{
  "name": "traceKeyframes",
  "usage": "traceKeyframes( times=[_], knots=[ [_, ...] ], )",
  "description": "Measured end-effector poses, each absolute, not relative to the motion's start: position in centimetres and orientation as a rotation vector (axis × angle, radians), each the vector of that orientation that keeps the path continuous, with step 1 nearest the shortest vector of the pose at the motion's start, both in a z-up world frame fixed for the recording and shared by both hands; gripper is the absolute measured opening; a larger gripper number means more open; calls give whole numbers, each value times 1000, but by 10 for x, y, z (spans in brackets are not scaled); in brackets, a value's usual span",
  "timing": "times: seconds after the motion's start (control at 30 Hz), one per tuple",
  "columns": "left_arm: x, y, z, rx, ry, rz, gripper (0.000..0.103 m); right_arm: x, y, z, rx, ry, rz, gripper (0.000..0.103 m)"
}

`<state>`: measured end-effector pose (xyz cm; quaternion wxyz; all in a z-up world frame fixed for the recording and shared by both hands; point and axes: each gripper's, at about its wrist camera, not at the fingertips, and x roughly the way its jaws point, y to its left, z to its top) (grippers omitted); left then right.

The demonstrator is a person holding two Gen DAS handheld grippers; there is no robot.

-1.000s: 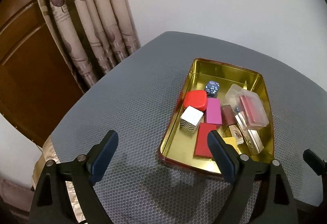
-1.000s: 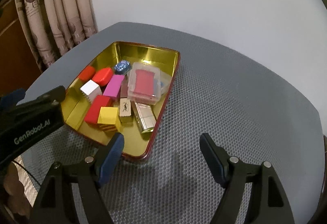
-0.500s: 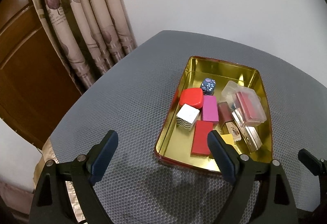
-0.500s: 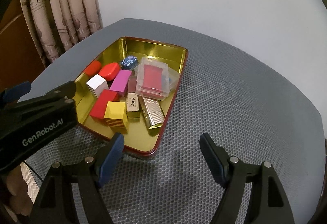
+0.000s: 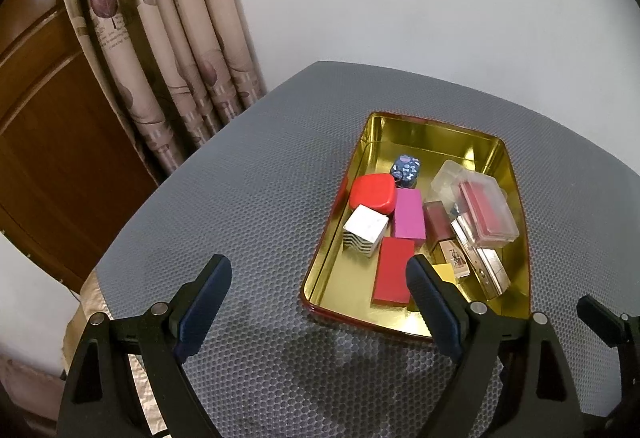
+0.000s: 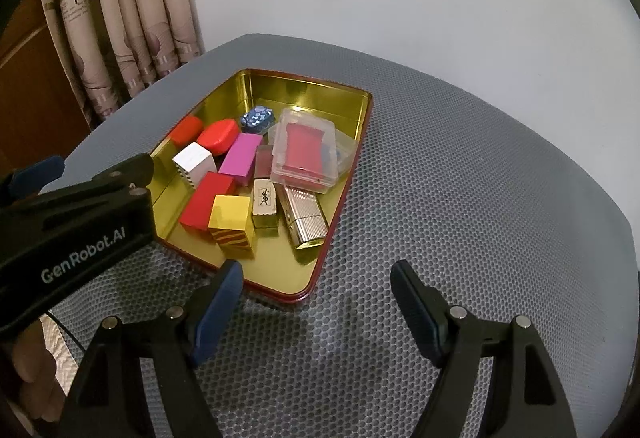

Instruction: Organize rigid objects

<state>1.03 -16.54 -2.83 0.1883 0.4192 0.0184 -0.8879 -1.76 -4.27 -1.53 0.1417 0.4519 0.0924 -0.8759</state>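
Observation:
A gold tin tray (image 5: 400, 126) (image 6: 304, 86) with a red rim lies on the grey honeycomb mat. Inside it lie several small boxes: a red rounded case (image 5: 372, 192) (image 6: 218, 134), a white striped cube (image 5: 366, 230) (image 6: 195, 160), a magenta box (image 5: 408, 213) (image 6: 240, 157), a flat red box (image 5: 394, 270) (image 6: 206, 200), a yellow cube (image 6: 232, 220), a silver ribbed case (image 6: 304, 216) and a clear plastic box (image 5: 486, 212) (image 6: 306, 150). My left gripper (image 5: 320, 276) stands open at the tray's near left corner. My right gripper (image 6: 318, 280) stands open just before the tray's near right corner. Neither holds anything.
The grey mat (image 5: 240, 198) (image 6: 460, 178) covers a rounded table. Patterned curtains (image 5: 168, 38) and a wooden door (image 5: 48, 142) stand at the left, a white wall behind. The left gripper's black body (image 6: 80, 230) crosses the right wrist view's left side, a hand (image 6: 28, 366) below it.
Both views have shifted slightly, so the tray sits a little differently in each frame. The jaws stay open and the objects in the tray have not moved.

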Motion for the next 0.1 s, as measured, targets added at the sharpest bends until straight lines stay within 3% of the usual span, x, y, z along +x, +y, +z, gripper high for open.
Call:
traceKeyframes(
  times=[0.1],
  knots=[
    [10, -164, -28, 1178, 50, -2497, 87, -17, -43, -15, 1302, 270, -2531, 78]
  ],
)
